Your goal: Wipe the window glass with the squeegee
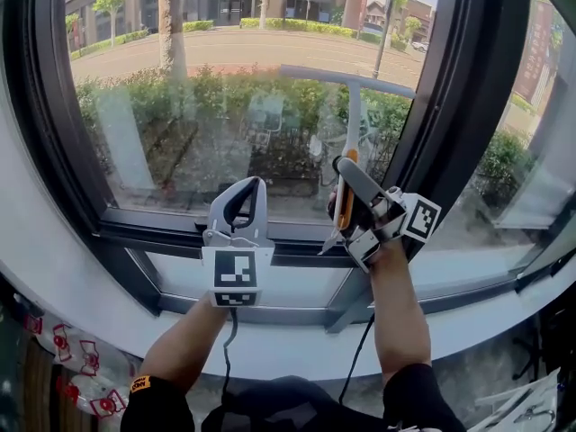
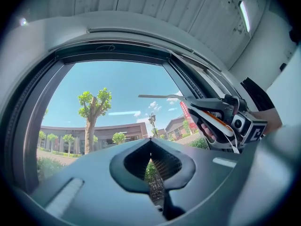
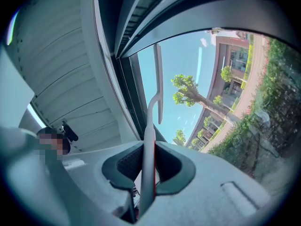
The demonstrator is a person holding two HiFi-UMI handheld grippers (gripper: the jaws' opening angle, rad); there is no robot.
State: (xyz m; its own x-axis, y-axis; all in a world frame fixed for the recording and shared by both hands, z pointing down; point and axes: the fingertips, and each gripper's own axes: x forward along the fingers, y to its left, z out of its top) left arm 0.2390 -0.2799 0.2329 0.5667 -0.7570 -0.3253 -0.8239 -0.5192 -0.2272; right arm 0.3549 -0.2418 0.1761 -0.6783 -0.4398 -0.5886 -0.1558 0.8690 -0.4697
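The squeegee (image 1: 349, 124) has a white and orange handle and a long grey blade (image 1: 346, 78) that lies across the window glass (image 1: 225, 106), right of middle. My right gripper (image 1: 344, 171) is shut on the handle, which runs up between its jaws in the right gripper view as the squeegee (image 3: 149, 126), with the blade (image 3: 158, 79) above. My left gripper (image 1: 241, 185) points up at the lower glass, left of the squeegee, with its jaws shut on nothing. The left gripper (image 2: 150, 142) looks out at the sky; the right gripper (image 2: 225, 119) and blade (image 2: 160, 97) show at its right.
A dark window frame (image 1: 153, 232) runs below the glass, with a thick dark mullion (image 1: 459, 88) just right of the squeegee. A white sill (image 1: 297, 286) lies under the grippers. Printed plastic bags (image 1: 63, 349) sit at the lower left. Cables (image 1: 355, 358) hang from both grippers.
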